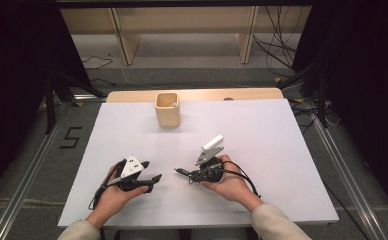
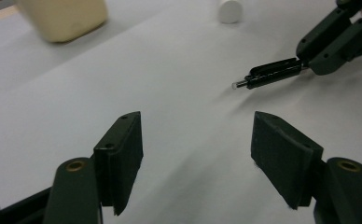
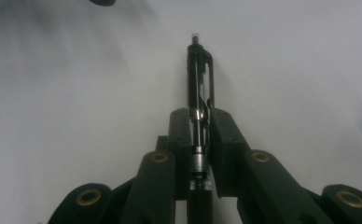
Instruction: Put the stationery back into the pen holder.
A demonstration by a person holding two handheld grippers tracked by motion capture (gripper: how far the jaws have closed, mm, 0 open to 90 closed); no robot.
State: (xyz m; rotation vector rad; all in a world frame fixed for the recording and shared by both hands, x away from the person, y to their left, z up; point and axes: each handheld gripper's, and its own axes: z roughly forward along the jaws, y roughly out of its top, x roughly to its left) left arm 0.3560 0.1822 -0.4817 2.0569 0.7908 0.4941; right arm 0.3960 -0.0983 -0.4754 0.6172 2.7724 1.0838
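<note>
While both forearms rest low at the near edge of the white table (image 1: 262,130), the right hand (image 1: 229,182) cups the right gripper (image 1: 184,173) from below, palm turned up, with its jaws pointing left across the table and clamped together on a black pen (image 3: 198,88); the pen sticks straight out past the pads, clip uppermost, hanging just above the sheet. The left hand (image 1: 114,192) holds the left gripper (image 1: 153,176) level, aimed right toward the pen's tip, its jaws standing wide apart with bare table between them. A wooden cup (image 1: 167,109) stands well beyond both, near the far edge
</note>
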